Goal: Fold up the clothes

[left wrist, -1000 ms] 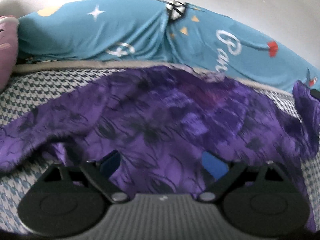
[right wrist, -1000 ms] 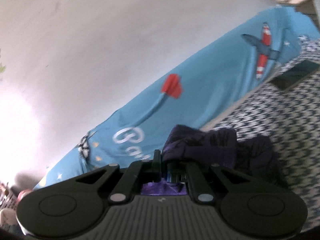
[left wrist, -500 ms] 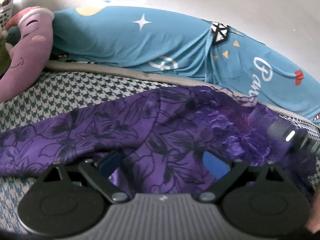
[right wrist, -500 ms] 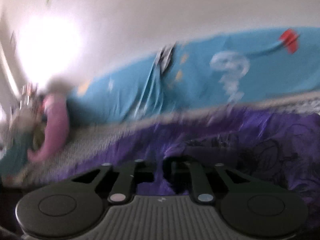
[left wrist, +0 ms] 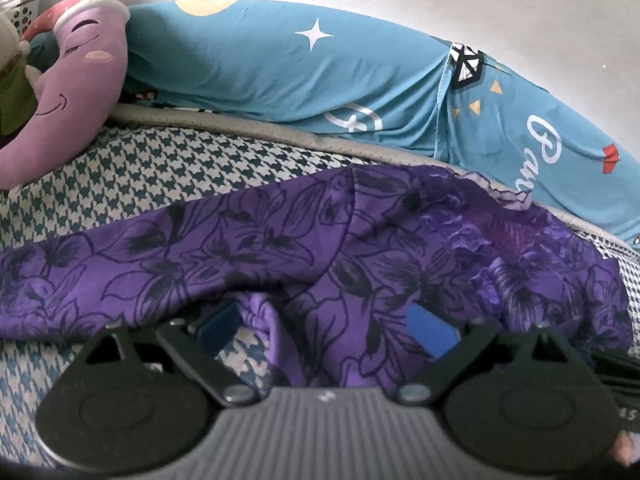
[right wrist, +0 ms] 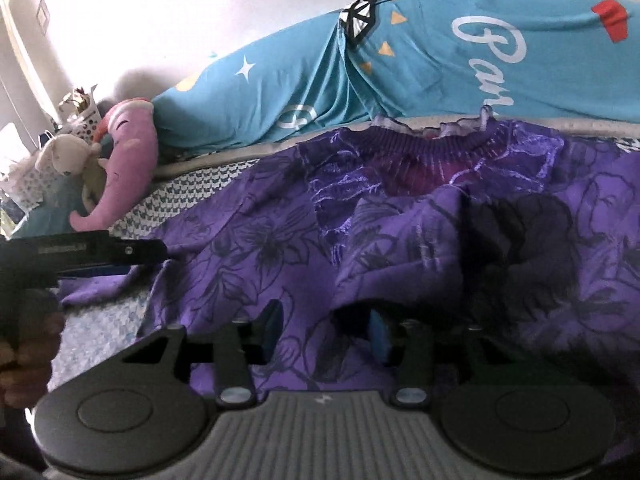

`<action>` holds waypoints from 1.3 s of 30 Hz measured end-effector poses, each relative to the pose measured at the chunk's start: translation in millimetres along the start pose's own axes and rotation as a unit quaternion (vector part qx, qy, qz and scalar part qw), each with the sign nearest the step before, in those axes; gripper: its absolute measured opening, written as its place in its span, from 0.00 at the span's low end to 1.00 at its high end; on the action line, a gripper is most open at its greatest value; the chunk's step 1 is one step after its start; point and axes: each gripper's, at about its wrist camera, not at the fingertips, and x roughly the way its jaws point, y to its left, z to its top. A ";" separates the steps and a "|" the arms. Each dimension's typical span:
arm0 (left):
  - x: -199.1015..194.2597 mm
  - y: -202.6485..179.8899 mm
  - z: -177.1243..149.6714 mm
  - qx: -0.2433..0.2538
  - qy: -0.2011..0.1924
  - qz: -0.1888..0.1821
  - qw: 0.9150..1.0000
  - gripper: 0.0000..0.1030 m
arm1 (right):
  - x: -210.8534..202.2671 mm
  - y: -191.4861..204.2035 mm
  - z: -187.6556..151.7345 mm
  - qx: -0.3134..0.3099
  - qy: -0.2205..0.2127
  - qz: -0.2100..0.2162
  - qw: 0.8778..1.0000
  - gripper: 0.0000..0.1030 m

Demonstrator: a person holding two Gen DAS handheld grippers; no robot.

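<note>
Here the right tool (right wrist: 320, 332) sits low over the purple garment (right wrist: 400, 232), its jaws opening, with a layer of cloth lying between the two blue pads; the pads do not seem to press on it, so I judge this a release and not a grip. The left tool (left wrist: 326, 330) stands spread wide, and a fold of the same garment lies between its pads without being pinched.

From the right tool the garment runs away forward toward the ribbed neckline (right wrist: 444, 142), which lies at the far edge of the bed (right wrist: 192, 190), close under the blue pillow (right wrist: 420, 60). In the left wrist view its long axis runs side to side, one sleeve trailing off to the left across the checked bed cover. The left tool also shows at the left edge of the right wrist view, just beside the garment's near edge, so both tools are at the cloth; the right sits nearer the folded-over middle.

The near hem is hidden under both tool bodies. The right side of the garment is dark and bunched, and how many layers lie there cannot be made out. A pink plush (left wrist: 72, 80) lies well apart at the left.
</note>
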 end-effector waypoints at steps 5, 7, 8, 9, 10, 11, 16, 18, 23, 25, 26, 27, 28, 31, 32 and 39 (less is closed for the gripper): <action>1.3 -0.1 -0.1 0.000 0.006 -0.001 1.000 0.92 | -6.0 -23.6 6.9 0.078 -0.019 -0.001 0.997 0.45; 1.8 -0.8 -0.6 0.002 0.007 -0.002 1.000 0.92 | -4.6 -34.1 8.0 0.116 -0.017 0.004 0.993 0.45; 1.7 -1.0 -0.8 0.003 0.006 -0.002 1.000 0.92 | -3.9 -38.4 8.1 0.132 -0.016 0.006 0.991 0.45; 1.6 -1.1 -0.8 0.004 0.006 -0.003 1.000 0.92 | -3.3 -42.6 8.2 0.148 -0.016 0.007 0.989 0.45; 1.4 -1.1 -0.8 0.004 0.005 -0.003 1.000 0.92 | -3.2 -46.3 8.1 0.162 -0.018 0.010 0.987 0.45; 1.3 -0.9 -0.8 0.005 0.005 -0.004 1.000 0.92 | -3.0 -50.0 7.9 0.176 -0.019 0.013 0.984 0.45; 1.4 -2.1 -1.1 0.009 0.003 -0.003 1.000 0.92 | 1.2 -60.1 11.4 0.224 -0.042 0.004 0.974 0.45; 0.9 -2.5 -1.6 0.012 0.001 -0.001 1.000 0.92 | 4.3 -54.3 14.3 0.222 -0.052 -0.001 0.974 0.41; -0.9 1.7 0.7 0.006 -0.009 0.008 1.000 0.92 | 7.9 -25.8 18.6 0.185 -0.079 0.007 0.980 0.18; -1.8 3.9 2.5 -0.002 -0.014 0.013 1.000 0.92 | 11.9 -2.4 19.4 0.131 -0.074 0.037 0.988 0.18; -2.5 5.0 3.6 -0.005 -0.017 0.018 1.000 0.92 | 13.9 9.3 19.8 0.103 -0.071 0.051 0.991 0.18; -3.1 6.2 4.6 -0.008 -0.020 0.022 1.000 0.92 | 15.9 21.0 20.2 0.076 -0.069 0.066 0.993 0.19; -3.6 7.2 5.3 -0.011 -0.023 0.025 0.999 0.92 | 17.8 31.8 20.6 0.050 -0.066 0.079 0.993 0.21; -3.6 9.4 6.2 -0.018 -0.022 0.024 0.999 0.92 | 19.6 40.3 20.2 0.035 -0.048 0.083 0.995 0.22; -3.1 9.2 6.0 -0.017 -0.021 0.023 0.999 0.92 | 19.8 39.0 20.1 0.039 -0.045 0.082 0.995 0.23; 0.8 5.3 3.4 -0.023 -0.012 0.010 1.000 0.92 | 9.9 22.4 18.1 0.061 -0.036 0.082 0.994 0.30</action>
